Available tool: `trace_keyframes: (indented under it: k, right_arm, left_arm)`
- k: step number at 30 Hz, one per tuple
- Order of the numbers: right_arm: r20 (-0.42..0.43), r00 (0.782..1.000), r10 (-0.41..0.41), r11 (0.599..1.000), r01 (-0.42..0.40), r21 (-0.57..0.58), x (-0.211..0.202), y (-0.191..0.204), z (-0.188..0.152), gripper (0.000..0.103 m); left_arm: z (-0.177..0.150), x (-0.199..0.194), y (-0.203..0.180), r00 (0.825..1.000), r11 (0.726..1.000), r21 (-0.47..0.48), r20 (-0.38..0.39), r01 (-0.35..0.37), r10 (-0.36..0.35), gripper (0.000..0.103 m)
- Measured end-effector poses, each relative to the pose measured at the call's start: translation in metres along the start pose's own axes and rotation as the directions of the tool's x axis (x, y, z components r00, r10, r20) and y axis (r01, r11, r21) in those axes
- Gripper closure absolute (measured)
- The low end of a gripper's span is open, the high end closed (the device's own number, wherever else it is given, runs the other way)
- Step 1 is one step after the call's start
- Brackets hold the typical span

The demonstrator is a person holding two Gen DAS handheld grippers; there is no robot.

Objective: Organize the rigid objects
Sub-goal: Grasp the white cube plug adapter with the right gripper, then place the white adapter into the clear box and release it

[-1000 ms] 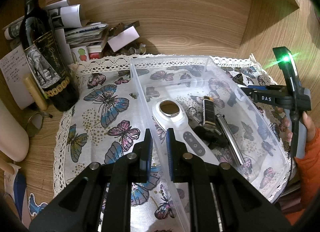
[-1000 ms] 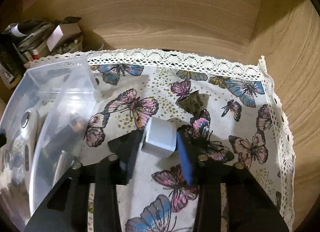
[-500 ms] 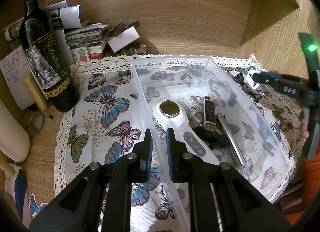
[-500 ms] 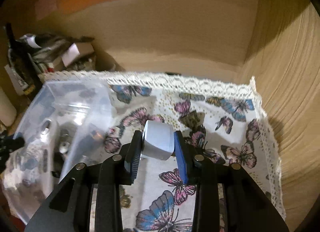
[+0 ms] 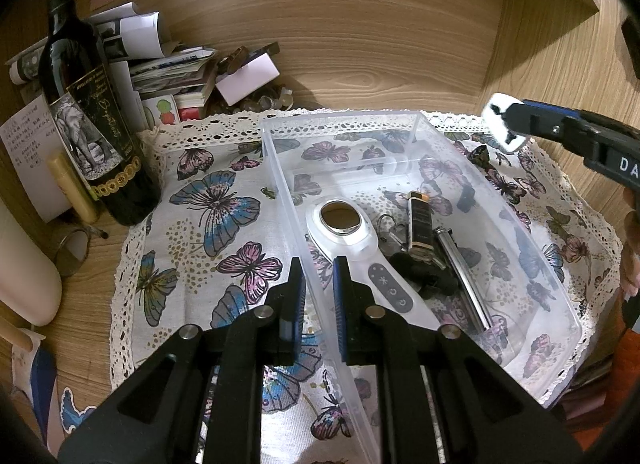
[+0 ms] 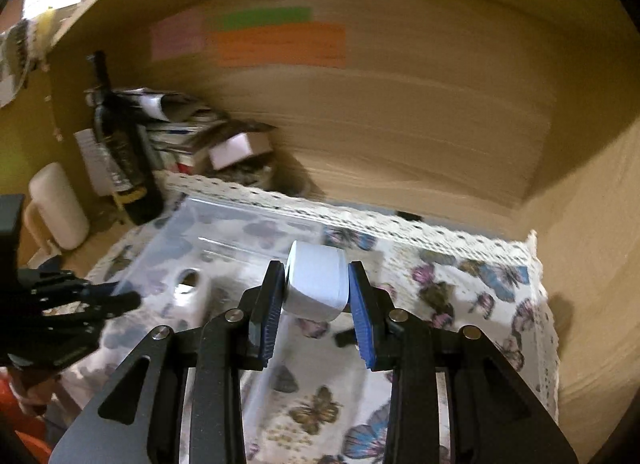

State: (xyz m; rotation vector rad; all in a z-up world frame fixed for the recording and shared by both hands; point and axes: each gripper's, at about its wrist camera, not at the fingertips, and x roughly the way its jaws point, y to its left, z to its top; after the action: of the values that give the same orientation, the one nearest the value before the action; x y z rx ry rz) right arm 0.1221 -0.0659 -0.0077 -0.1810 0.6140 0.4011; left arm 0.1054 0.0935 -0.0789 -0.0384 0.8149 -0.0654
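1. Now the white plug block point(image 6: 316, 284) looks hard, light and smooth, so it could slip; flat sides are best to hold.
2. It is short and chunky, socket face toward the left.
3. Right gripper point(image 6: 316, 296) fingers are clamped on it, up over the clear bin point(image 5: 416, 120).
4. Left gripper point(image 5: 319, 296) fingers are together on the bin's left wall.

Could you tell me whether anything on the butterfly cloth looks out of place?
One small dark ridged object lies loose on the butterfly-print cloth, beside the clear plastic bin that holds the other items. Nothing looks spilled or broken.
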Motion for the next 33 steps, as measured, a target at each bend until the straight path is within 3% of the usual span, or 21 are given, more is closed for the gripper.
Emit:
trace_keyframes:
  k: [11,19,33]
  right_arm:
    - [-0.103,0.991,0.086,0.990,-0.097,-0.105,0.040,0.043,0.001,0.073]
    - [-0.188,0.976,0.114,0.980,-0.142,-0.140,0.058,0.053,-0.007,0.073]
    - [-0.117,0.990,0.080,0.990,-0.092,-0.105,0.033,0.033,-0.003,0.073]
  left_arm:
    - [0.000,-0.001,0.002,1.000,1.000,0.001,-0.002,-0.004,0.004,0.090]
    - [0.000,-0.001,0.002,1.000,1.000,0.002,-0.002,-0.004,0.004,0.090]
    - [0.000,-0.001,0.002,1.000,1.000,0.001,-0.002,-0.003,0.003,0.090]
